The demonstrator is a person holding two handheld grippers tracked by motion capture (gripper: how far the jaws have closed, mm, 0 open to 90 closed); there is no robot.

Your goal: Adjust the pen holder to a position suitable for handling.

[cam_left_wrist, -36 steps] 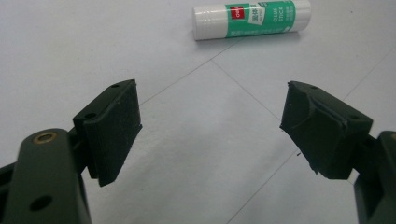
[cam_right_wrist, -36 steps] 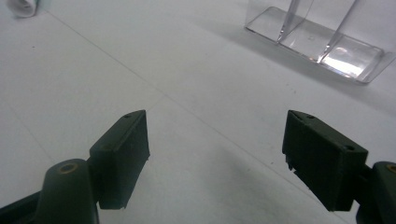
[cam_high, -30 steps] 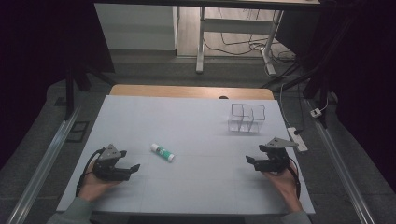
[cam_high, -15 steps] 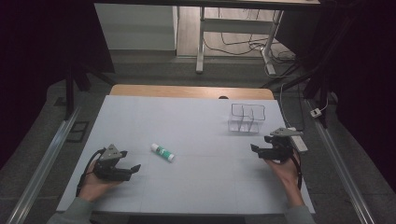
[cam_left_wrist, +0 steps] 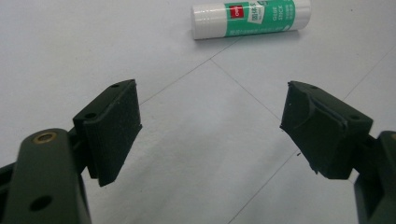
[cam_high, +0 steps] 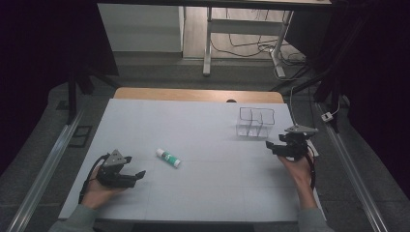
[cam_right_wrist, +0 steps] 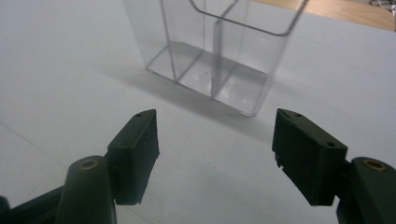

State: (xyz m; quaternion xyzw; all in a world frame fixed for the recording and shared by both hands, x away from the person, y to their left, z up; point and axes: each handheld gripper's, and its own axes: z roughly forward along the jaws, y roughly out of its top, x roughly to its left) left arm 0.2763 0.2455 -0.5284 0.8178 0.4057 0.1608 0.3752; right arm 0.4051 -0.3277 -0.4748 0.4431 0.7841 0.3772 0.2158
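A white and green glue stick point(cam_high: 168, 157) lies flat on the white table, left of the middle. In the left gripper view the glue stick point(cam_left_wrist: 251, 18) sits just beyond my open left gripper point(cam_left_wrist: 210, 116), whose jaws hold nothing. My left gripper point(cam_high: 135, 175) rests low at the front left, a short way from the stick. A clear plastic organizer point(cam_high: 255, 122) with several compartments stands at the right rear. My right gripper point(cam_high: 270, 146) hovers open just in front of it, and the organizer point(cam_right_wrist: 219, 56) stands empty right ahead of the right gripper point(cam_right_wrist: 215, 154).
The white table sheet point(cam_high: 203, 193) has a wooden edge strip point(cam_high: 193, 94) at the back. Metal rails point(cam_high: 43, 169) run along both sides. Beyond the table stand a desk frame and loose cables point(cam_high: 251, 48) on the floor.
My right gripper has moved forward and up the table towards the clear organizer. The left gripper and the glue stick have stayed where they were.
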